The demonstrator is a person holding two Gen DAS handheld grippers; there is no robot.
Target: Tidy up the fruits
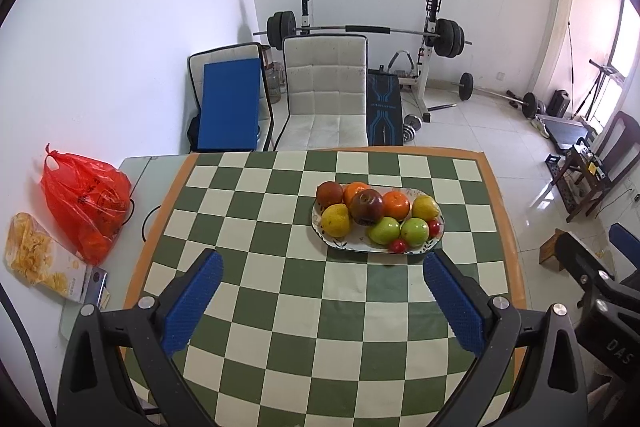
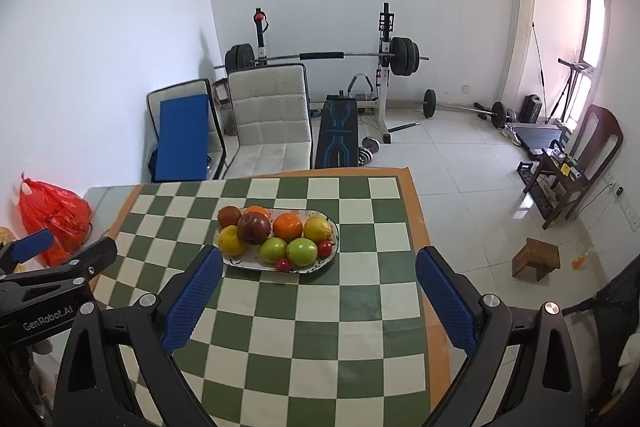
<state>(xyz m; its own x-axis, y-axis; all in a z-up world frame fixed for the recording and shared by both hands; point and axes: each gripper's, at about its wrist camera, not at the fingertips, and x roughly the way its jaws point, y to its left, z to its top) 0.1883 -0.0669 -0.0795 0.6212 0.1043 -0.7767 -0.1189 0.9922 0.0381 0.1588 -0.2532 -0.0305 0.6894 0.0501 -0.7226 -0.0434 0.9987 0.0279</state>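
Observation:
An oval white plate (image 1: 416, 251) (image 2: 256, 263) on the checked cloth holds a dark red apple (image 1: 367, 206) (image 2: 253, 227), oranges (image 1: 397, 205) (image 2: 288, 227), yellow fruits (image 1: 336, 220) (image 2: 318, 229), two green apples (image 1: 384, 230) (image 2: 302, 251) and small red fruits (image 1: 398, 246) (image 2: 283, 264). My left gripper (image 1: 322, 265) hovers open above the cloth, nearer than the plate, nothing between its blue pads. My right gripper (image 2: 320, 263) is open too, its left pad (image 2: 196, 297) just in front of the plate's near-left rim. The left gripper (image 2: 60, 259) also shows at the left edge of the right wrist view.
A red plastic bag (image 1: 86, 201) (image 2: 54, 217) with orange fruit and a bag of chips (image 1: 38, 251) lie on the table's left side. A white padded chair (image 1: 326, 95) (image 2: 272, 123) stands behind the table. Weight bench, barbell (image 1: 360, 31) and a small wooden stool (image 2: 536, 259) occupy the floor.

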